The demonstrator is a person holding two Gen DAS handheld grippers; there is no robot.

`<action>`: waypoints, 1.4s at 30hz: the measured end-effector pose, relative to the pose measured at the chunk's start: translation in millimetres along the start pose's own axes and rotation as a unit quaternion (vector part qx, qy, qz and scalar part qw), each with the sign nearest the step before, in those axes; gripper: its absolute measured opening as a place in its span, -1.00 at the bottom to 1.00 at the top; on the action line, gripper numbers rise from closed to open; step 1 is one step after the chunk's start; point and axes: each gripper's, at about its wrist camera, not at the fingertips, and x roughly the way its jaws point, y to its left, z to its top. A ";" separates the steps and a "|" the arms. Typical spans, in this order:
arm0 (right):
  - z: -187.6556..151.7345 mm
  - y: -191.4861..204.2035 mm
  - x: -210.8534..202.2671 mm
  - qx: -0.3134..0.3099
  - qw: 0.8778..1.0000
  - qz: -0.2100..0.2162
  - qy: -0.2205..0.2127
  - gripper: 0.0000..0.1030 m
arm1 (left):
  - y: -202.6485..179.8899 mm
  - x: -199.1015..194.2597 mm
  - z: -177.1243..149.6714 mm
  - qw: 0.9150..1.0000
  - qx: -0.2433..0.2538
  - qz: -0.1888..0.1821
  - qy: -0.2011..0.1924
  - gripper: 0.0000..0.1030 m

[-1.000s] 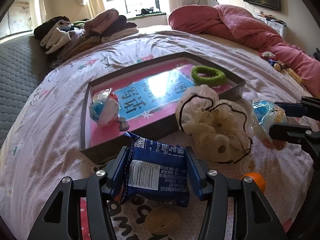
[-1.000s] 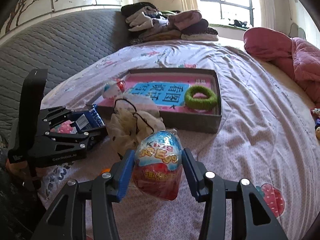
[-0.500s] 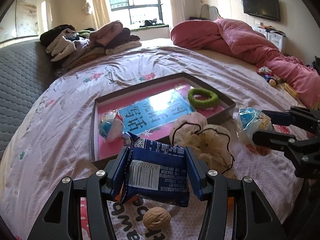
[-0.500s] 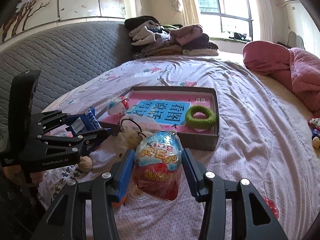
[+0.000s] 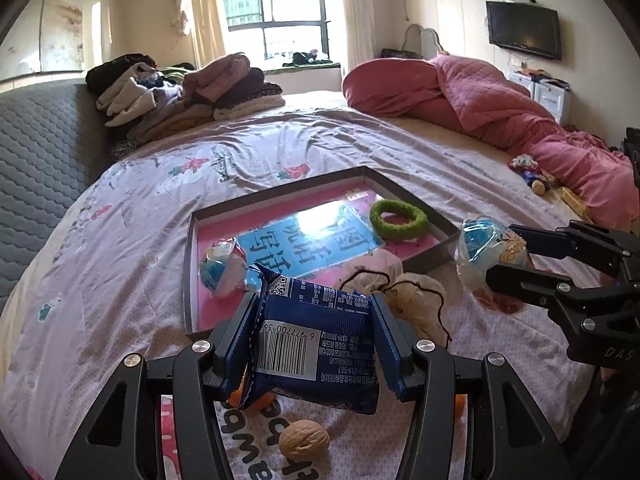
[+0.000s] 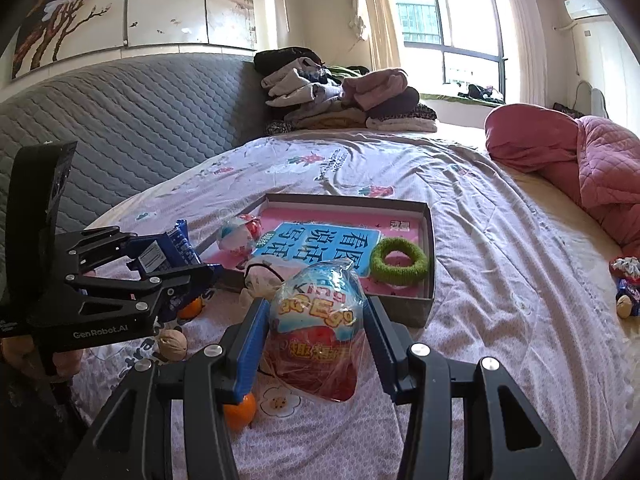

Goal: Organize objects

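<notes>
My left gripper [image 5: 316, 336] is shut on a blue snack packet [image 5: 316, 344], held above the bedsheet just short of the grey tray [image 5: 190, 248]. My right gripper [image 6: 316, 340] is shut on a wrapped toy egg [image 6: 316, 320], also lifted off the bed. The tray [image 6: 428, 236] has a pink floor with a blue printed sheet; a green ring [image 5: 398, 220] and another wrapped egg [image 5: 222, 270] lie in it. In the right wrist view the left gripper [image 6: 200, 270] with its packet [image 6: 168, 254] hangs at the left. In the left wrist view the right gripper [image 5: 504, 256] with its egg [image 5: 486, 246] shows at the right.
A cream scrunchie with black trim [image 5: 404, 296] lies against the tray's near wall. A walnut [image 5: 304, 438] and small oranges [image 6: 240, 410] rest on the sheet below the grippers. Folded clothes [image 5: 184, 92] and a pink quilt [image 5: 500, 108] lie at the back. Small toys [image 6: 626, 284] lie at the right.
Both grippers have risen with their loads still clamped. The tray and scrunchie now sit lower and farther off in both views, and the walnut has come into sight below.
</notes>
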 end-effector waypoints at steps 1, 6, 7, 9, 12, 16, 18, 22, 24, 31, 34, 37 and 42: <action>1.1 0.7 -0.4 0.000 1.000 0.000 -0.001 -0.06 | 1.2 -1.9 1.4 1.000 -0.003 0.001 -0.003 0.09; 9.1 4.5 -2.8 -0.006 1.000 0.001 -0.011 -0.06 | 2.7 -7.8 8.3 1.000 -0.009 0.002 -0.017 0.09; 10.6 4.8 -2.6 -0.008 1.000 0.001 -0.011 -0.06 | 3.3 -8.7 10.2 1.000 -0.011 0.003 -0.019 0.09; 14.5 6.2 -1.9 -0.011 1.000 0.000 -0.012 -0.06 | 4.2 -10.3 13.8 1.000 -0.014 0.001 -0.024 0.09; 20.7 7.1 0.6 -0.015 1.000 -0.001 -0.014 -0.06 | 6.0 -12.3 18.6 0.999 -0.016 0.001 -0.031 0.09; 31.6 6.9 2.2 -0.018 1.000 -0.005 -0.022 -0.06 | 11.0 -12.2 27.6 0.999 -0.022 0.007 -0.041 0.09; 39.8 6.1 2.8 -0.020 0.999 -0.007 -0.028 -0.06 | 14.3 -11.9 32.3 0.998 -0.026 0.012 -0.046 0.09; 52.8 3.0 4.7 -0.022 0.999 -0.010 -0.037 -0.06 | 22.9 -12.2 40.1 0.997 -0.037 0.018 -0.058 0.09; 57.7 1.4 7.9 -0.021 0.999 -0.010 -0.038 -0.06 | 26.0 -10.6 43.1 0.997 -0.036 0.023 -0.060 0.09; 72.6 -0.8 24.0 -0.025 0.999 -0.010 -0.037 -0.05 | 40.7 -1.9 51.4 0.997 -0.042 0.037 -0.061 0.09; 77.4 -0.9 29.6 -0.028 0.999 -0.012 -0.038 -0.05 | 48.4 4.0 54.5 0.996 -0.050 0.041 -0.057 0.09; 81.6 -2.6 34.8 -0.030 0.999 -0.015 -0.039 -0.05 | 59.4 10.7 58.5 0.996 -0.061 0.044 -0.054 0.09; 86.2 -6.6 45.0 -0.031 0.999 -0.016 -0.036 -0.05 | 75.9 20.6 66.8 0.994 -0.078 0.050 -0.052 0.09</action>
